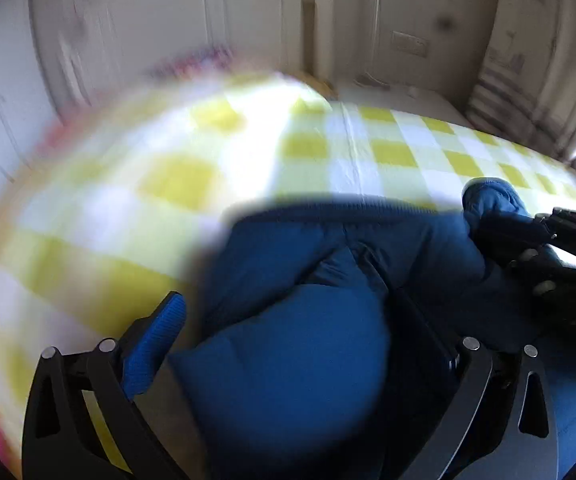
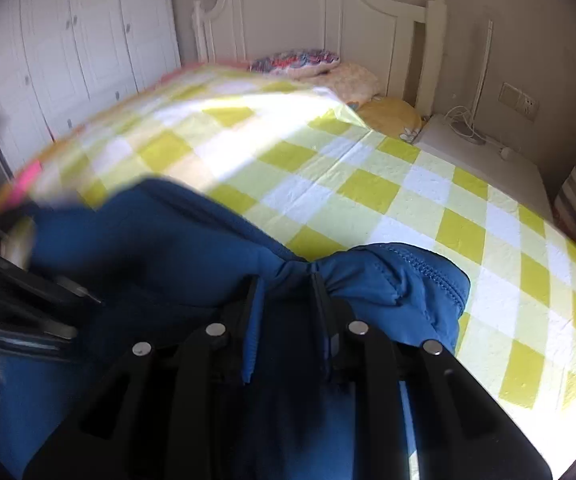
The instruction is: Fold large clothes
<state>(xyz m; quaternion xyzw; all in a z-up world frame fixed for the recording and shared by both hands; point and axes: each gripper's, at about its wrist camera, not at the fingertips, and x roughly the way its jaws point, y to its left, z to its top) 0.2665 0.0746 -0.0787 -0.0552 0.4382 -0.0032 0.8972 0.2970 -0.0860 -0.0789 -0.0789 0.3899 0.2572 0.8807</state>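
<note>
two grippers are on one blue jacket point(image 2: 176, 240). the right gripper point(image 2: 286, 280) has its jaws almost together, and a bunched fold of the blue fabric is pinched between the pads, next to the zipper point(image 2: 435, 276) edge. the left gripper point(image 1: 307, 320) has its jaws wide apart; a puffy part of the jacket point(image 1: 295, 360) sits between them, but i cannot tell if the pads press on it, because this view is blurred and the right finger is mostly hidden by the cloth. its left finger point(image 1: 156, 344) has a blue ribbed pad and stands free beside the fabric. the jacket lies crumpled at the near edge of the bed, on a yellow and white checked sheet point(image 2: 367, 188). further away are a patterned pillow point(image 2: 295, 58), a white headboard point(image 2: 307, 4) and white wardrobe doors point(image 2: 68, 40).
</note>
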